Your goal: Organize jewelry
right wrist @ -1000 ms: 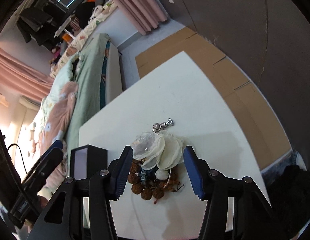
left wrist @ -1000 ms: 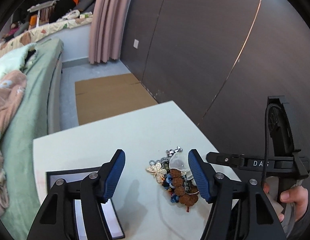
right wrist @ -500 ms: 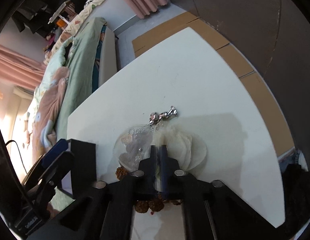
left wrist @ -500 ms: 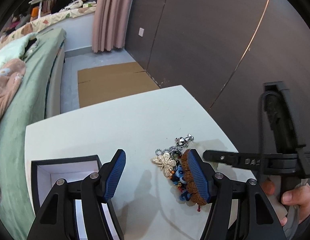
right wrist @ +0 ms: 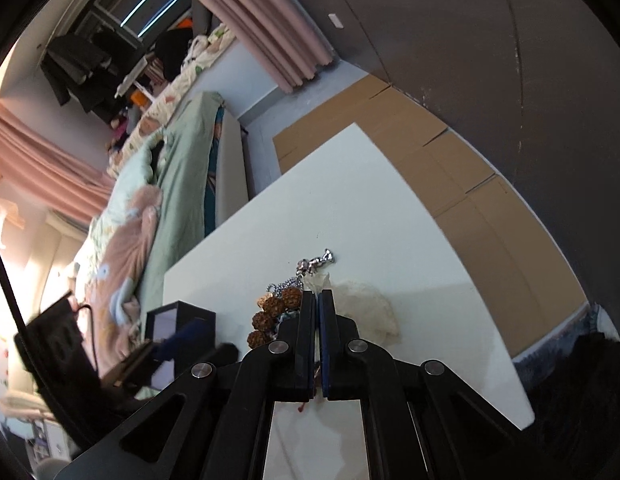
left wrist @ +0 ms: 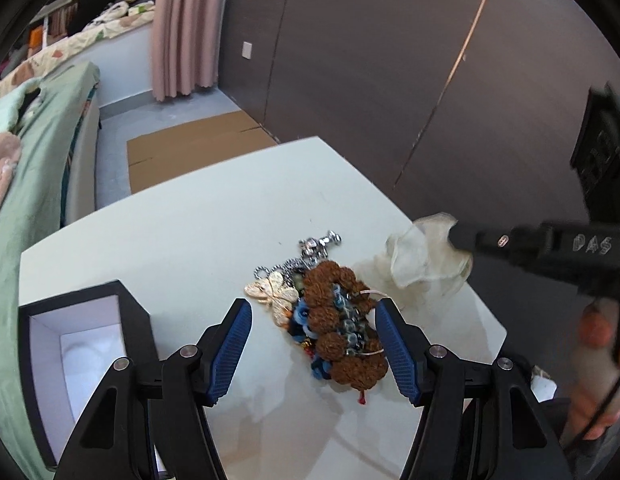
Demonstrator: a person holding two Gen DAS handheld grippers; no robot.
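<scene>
From the left wrist, the left gripper [left wrist: 314, 354] is spread wide over the beads [left wrist: 336, 320] in the pile on the table [left wrist: 181, 236], the box [left wrist: 83, 356] sits open just to its left, and the right gripper [left wrist: 456, 236] pinches a white flower [left wrist: 424, 258] near the table's right edge. From the right wrist, the right gripper [right wrist: 318, 304] is pressed together on the flower [right wrist: 366, 310], just beside the beads [right wrist: 269, 312]. The flower looks thin and floppy, so it might slip out, or catch on the pile and drag other things along.
</scene>
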